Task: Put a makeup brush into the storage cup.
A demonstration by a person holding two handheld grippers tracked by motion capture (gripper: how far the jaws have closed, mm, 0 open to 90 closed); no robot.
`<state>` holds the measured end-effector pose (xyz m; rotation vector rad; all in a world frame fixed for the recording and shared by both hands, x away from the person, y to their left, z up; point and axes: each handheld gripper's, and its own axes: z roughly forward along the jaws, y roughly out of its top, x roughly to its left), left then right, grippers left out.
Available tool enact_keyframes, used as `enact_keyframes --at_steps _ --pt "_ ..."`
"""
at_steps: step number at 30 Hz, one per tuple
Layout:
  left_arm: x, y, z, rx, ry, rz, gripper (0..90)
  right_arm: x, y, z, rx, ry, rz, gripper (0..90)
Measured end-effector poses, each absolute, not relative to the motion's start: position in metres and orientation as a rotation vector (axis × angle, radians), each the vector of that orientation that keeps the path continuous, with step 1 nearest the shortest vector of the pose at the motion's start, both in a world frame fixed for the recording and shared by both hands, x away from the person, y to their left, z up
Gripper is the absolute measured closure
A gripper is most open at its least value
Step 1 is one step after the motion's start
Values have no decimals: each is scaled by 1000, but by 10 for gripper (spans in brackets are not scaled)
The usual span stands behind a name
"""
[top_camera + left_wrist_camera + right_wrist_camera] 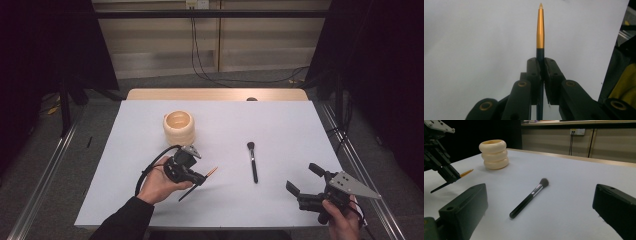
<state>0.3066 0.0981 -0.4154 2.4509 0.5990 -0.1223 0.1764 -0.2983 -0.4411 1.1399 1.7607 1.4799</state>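
Nearest to us, our left gripper (196, 176) is clamped on a slim eyeliner-style brush (540, 27), its jaws pressed flat against the dark handle just below the gold ferrule. We judge that grip is chosen so the shaft stays in line with the jaws and the pointed tip leads, which would suit steering it into the ribbed cream holder (178, 128). The brush is lifted off the white table (280, 120), just in front of the holder and slightly to its right, slanting with its tip raised. It looks thin and stiff: dark handle, long gold ferrule, tiny pale orange tip. Farther right of the holder lies a black-handled powder brush (252, 161), bristles toward the far edge. Our right gripper (305, 182) waits well to the right of the holder, jaws spread wide and empty, probably lined up for that second brush.
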Motion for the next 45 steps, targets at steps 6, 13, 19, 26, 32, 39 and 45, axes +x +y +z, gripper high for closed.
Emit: enact_keyframes --at_steps 6,13,19,26,32,39,45 --pt "303 106 -408 2326 640 -72 836 176 -298 -441 1140 1760 1478 0" --pt "300 116 -400 2208 632 -39 835 176 -298 -441 1140 1761 1478 0" --pt "294 123 -393 2136 579 -2 835 176 -298 -441 1139 1760 1479 0" --pt "292 131 -392 2012 576 41 836 176 -298 -441 1142 1758 1477 0" --pt "288 137 -392 1925 570 83 835 176 -298 -441 1142 1757 1477 0" --pt "285 141 -392 1852 575 126 836 176 -298 -441 1140 1755 1480 0" --pt "284 143 -390 1820 567 127 836 176 -298 -441 1138 1755 1480 0"
